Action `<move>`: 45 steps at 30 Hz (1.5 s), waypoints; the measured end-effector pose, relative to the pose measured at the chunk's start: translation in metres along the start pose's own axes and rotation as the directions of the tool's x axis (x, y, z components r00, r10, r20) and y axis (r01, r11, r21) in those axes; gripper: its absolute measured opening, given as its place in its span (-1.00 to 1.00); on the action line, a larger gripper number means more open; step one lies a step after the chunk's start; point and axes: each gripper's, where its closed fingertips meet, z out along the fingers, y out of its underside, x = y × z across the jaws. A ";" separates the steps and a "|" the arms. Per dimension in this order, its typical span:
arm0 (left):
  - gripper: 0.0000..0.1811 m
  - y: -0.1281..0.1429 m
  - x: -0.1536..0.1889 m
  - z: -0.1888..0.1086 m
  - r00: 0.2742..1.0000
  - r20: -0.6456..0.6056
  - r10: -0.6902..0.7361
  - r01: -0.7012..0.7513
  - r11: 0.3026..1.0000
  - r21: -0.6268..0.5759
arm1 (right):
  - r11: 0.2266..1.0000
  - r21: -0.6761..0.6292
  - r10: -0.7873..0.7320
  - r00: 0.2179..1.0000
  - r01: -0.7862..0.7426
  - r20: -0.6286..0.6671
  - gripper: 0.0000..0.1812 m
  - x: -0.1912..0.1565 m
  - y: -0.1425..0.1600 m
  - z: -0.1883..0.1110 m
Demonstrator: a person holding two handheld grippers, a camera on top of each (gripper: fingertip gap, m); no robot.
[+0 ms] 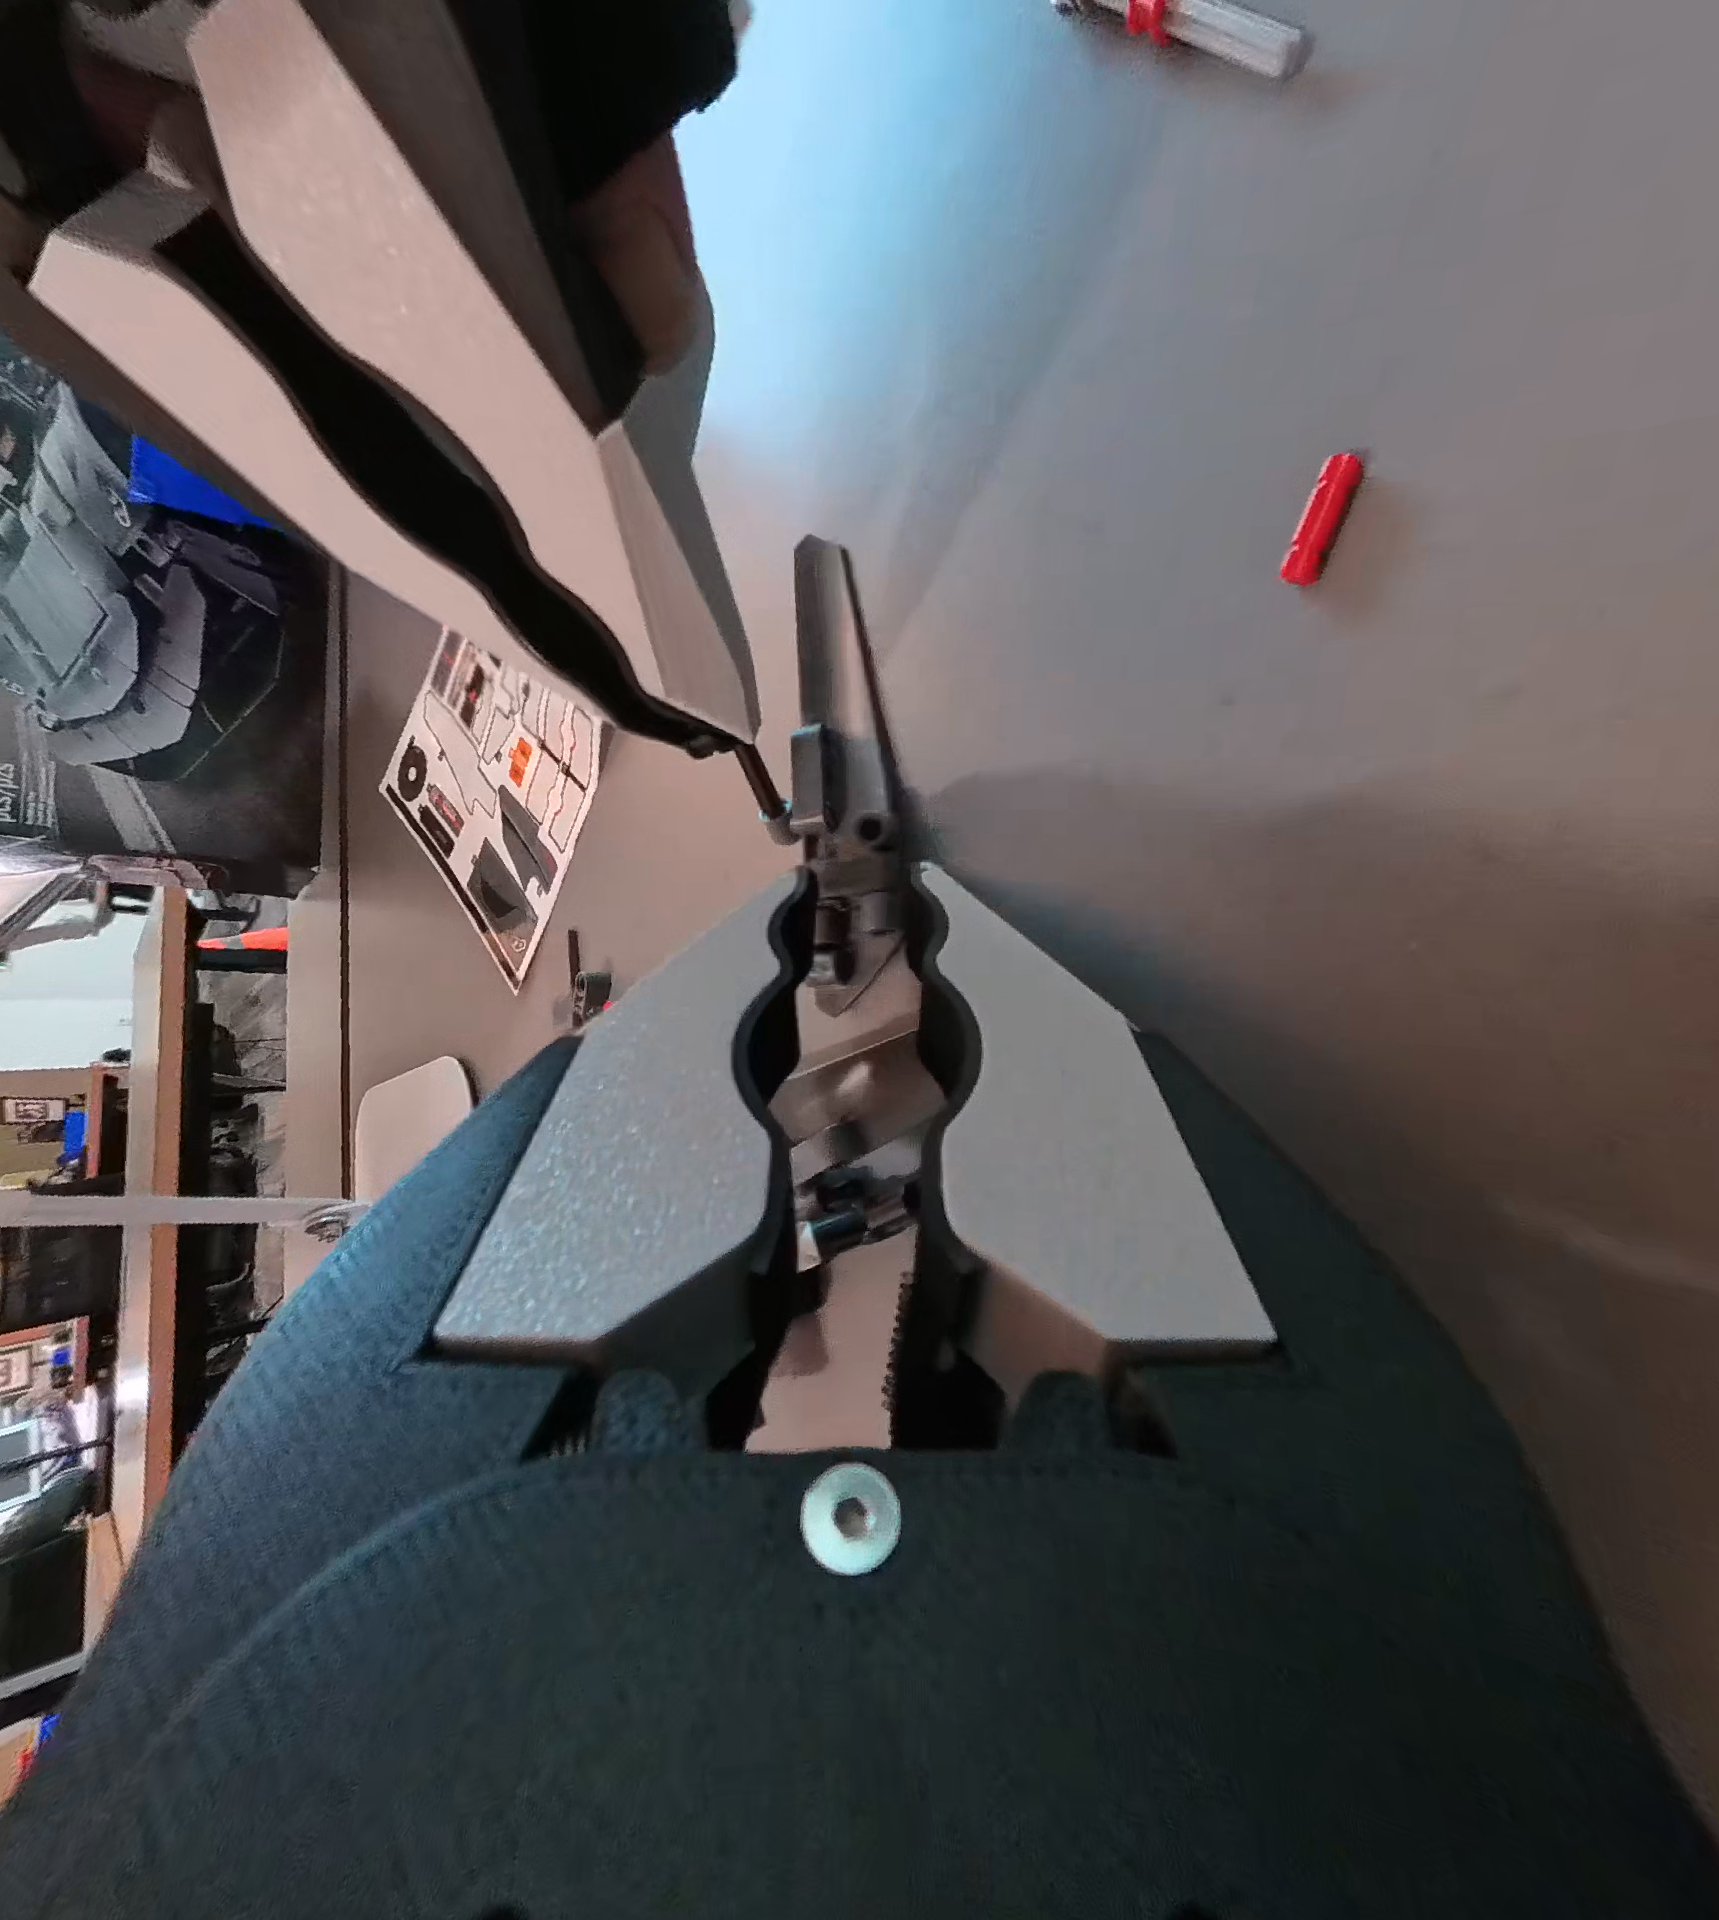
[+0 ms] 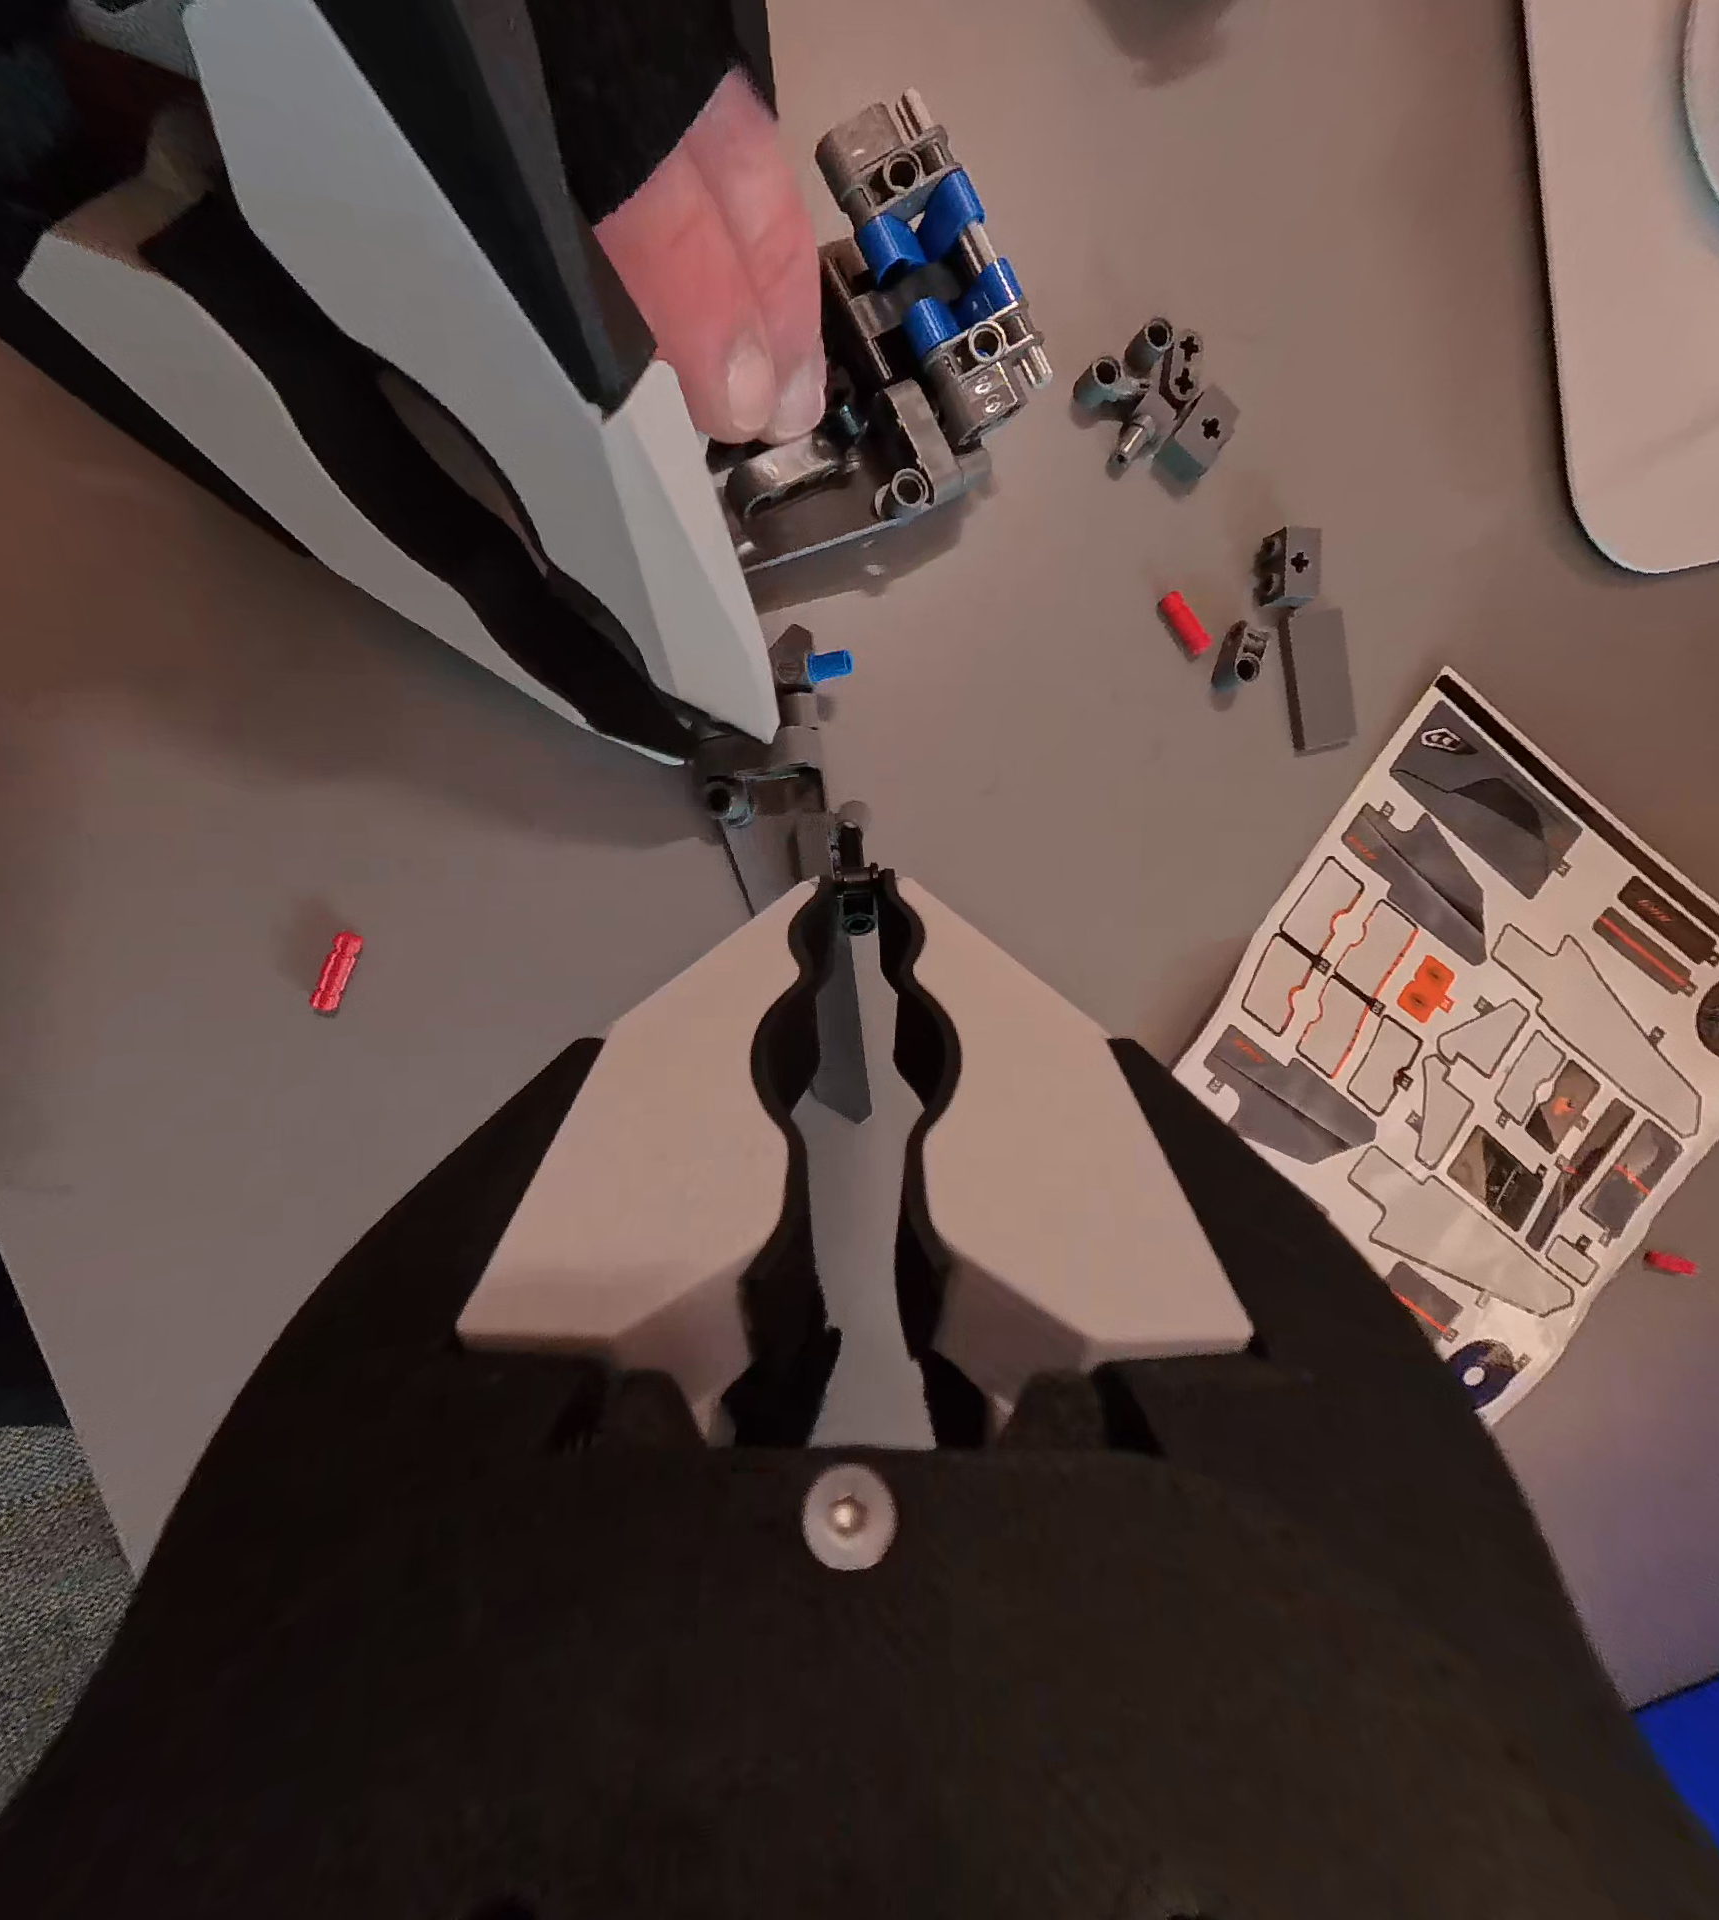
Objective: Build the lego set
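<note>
Two claws meet above the grey worktop (image 2: 1042, 675). We hold a small grey brick assembly (image 1: 839, 790) clamped in the left claw (image 1: 860, 883); the right claw (image 2: 855, 894) is clamped on a thin black pin piece (image 2: 853, 904) touching it. Loose bricks (image 2: 1156, 400) and a sticker sheet (image 2: 1478, 1039) lie nearby.

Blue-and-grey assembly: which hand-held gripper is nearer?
Left. The left hand-held gripper, holding a grey piece, lies beside the blue-and-grey assembly; the right hand-held gripper, pinching a black pin, is farther back.
</note>
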 end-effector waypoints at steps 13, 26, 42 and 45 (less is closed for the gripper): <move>-0.87 0.000 0.000 0.003 1.000 0.004 -0.018 0.018 1.000 0.003 | 0.997 -0.071 -0.029 1.000 0.029 0.002 -0.95 0.002 0.000 0.007; -0.89 0.001 -0.001 0.003 1.000 0.005 -0.023 0.023 1.000 0.002 | 0.950 -0.274 -0.147 0.988 0.153 0.043 -0.95 0.003 -0.003 0.011; -0.90 0.002 0.000 0.003 1.000 0.005 -0.012 0.012 1.000 -0.007 | 0.989 -0.149 -0.003 0.995 0.017 0.098 -0.65 -0.001 0.009 0.000; -0.90 0.004 -0.002 0.003 1.000 0.007 -0.011 0.011 1.000 -0.013 | 0.985 -0.170 -0.021 0.996 0.035 0.084 -0.61 -0.002 0.022 0.008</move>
